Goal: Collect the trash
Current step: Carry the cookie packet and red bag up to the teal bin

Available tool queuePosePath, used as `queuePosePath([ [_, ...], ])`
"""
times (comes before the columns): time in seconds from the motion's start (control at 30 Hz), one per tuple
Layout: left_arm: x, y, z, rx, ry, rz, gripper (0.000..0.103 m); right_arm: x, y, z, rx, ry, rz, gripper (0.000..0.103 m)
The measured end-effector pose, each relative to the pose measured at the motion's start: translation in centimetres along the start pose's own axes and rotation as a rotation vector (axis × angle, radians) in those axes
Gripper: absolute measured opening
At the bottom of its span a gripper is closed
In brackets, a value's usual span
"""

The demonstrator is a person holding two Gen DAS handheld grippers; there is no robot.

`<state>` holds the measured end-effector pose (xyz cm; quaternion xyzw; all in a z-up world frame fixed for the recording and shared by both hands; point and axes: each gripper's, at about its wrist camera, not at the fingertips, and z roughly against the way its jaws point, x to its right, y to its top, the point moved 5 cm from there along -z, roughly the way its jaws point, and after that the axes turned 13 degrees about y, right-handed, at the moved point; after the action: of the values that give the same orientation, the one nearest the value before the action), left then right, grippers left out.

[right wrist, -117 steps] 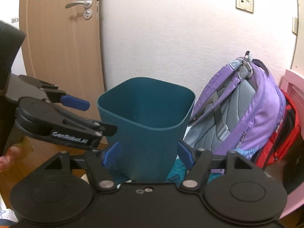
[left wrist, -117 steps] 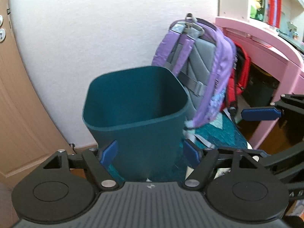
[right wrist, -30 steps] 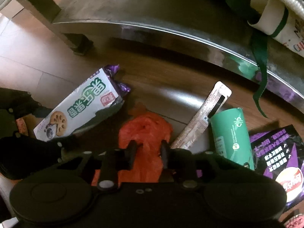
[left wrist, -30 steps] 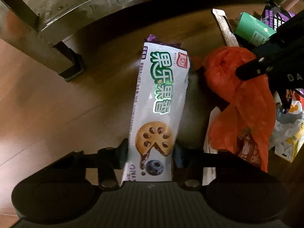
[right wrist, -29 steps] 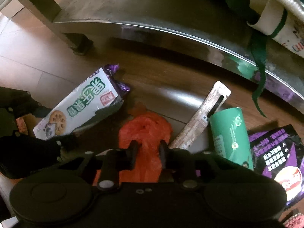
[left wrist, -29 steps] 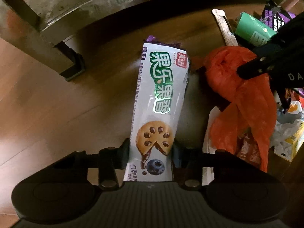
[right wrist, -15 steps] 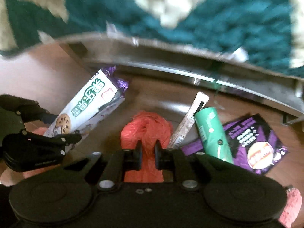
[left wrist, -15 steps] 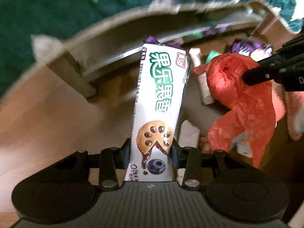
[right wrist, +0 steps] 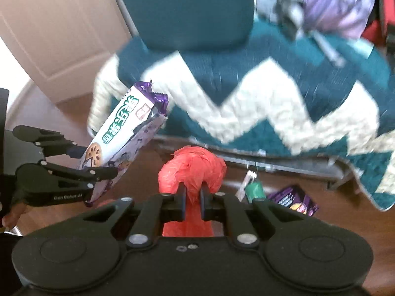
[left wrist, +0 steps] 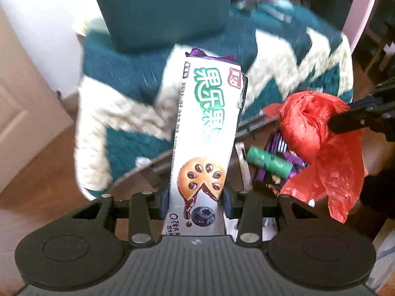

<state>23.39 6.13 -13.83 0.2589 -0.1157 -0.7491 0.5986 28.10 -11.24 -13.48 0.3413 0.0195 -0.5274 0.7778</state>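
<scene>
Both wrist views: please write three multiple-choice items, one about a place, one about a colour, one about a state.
1. Where does the green tube lie?
A. on the wooden floor
B. inside the bin
C. on the rug

2. What colour is the plastic bag?
A. blue
B. red
C. white

3. How is the left tool?
A. open, holding nothing
B. shut on the biscuit packet
C. shut on the bag

Answers: 1 A, the green tube rests on the floor; 2 B, the plastic bag is red; 3 B, the left tool clamps the biscuit packet.

Teal bin (right wrist: 187, 9) stands on the zigzag blanket (right wrist: 259, 93), backpack (right wrist: 330, 5) crowding its right
</scene>
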Motion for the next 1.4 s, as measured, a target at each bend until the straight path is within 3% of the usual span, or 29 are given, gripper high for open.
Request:
queuePosePath([
  [0.47, -0.5, 3.7, 14.9, 0.160, 0.091, 0.079, 0.040, -6.7, 3.5, 15.0, 0.239, 0.016, 0.170, 0.007],
  [0.7, -2.4, 8.2, 19.9, 0.222, 0.117, 0.146, 0.040, -8.3, 7.2, 20.7, 0.354, -0.013, 0.239, 0.005],
  [0.93, -5.0, 13.8, 24.0, 0.312, 0.161, 0.201, 0.041, -9.7, 12.7, 25.2, 0.472, -0.049, 0.299, 0.005],
  [1.03, -6.5, 16.3, 25.2, 0.341, 0.142, 0.245, 0.041, -10.3, 15.1, 26.3, 0.503, -0.064, 0.323, 0.005],
  [1.4, -10.8, 25.5, 25.9, 0.392, 0.195, 0.315, 0.041, -11.3, 24.9, 28.4, 0.628, -0.135, 0.367, 0.004],
])
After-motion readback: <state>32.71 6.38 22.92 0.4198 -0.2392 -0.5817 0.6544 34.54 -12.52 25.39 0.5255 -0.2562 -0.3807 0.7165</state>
